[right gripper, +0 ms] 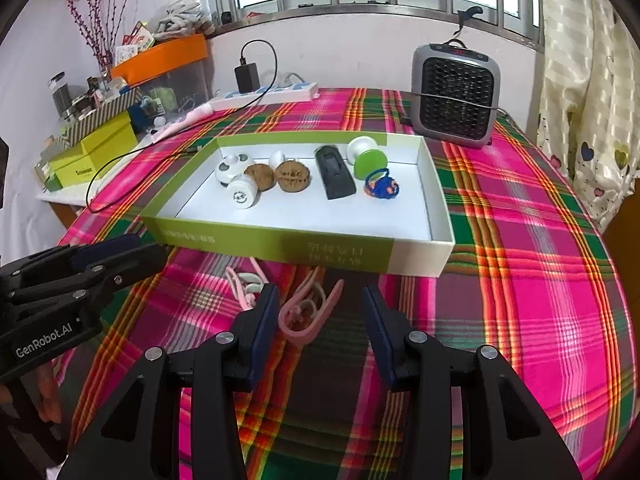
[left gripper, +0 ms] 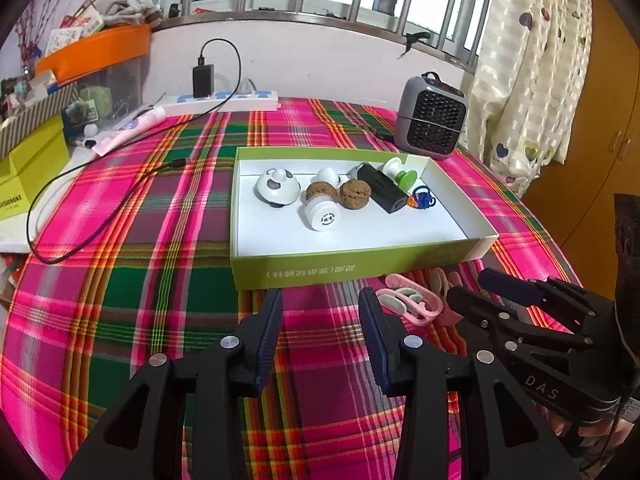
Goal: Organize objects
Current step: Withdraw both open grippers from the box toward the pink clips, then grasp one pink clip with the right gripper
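Observation:
A shallow green-and-white box lies on the plaid cloth. It holds a white bottle, two brown walnuts, a black power bank, a green-and-white spool and a blue toy. Two pink clips rest on the cloth in front of the box. My right gripper is open, with one pink clip lying in the gap and its pads apart from the clip. My left gripper is open over bare cloth to the left of the clips.
A grey fan heater stands behind the box at the right. A power strip with a charger and a trailing black cable lies at the back left. Yellow-green boxes and clutter sit beyond the left table edge.

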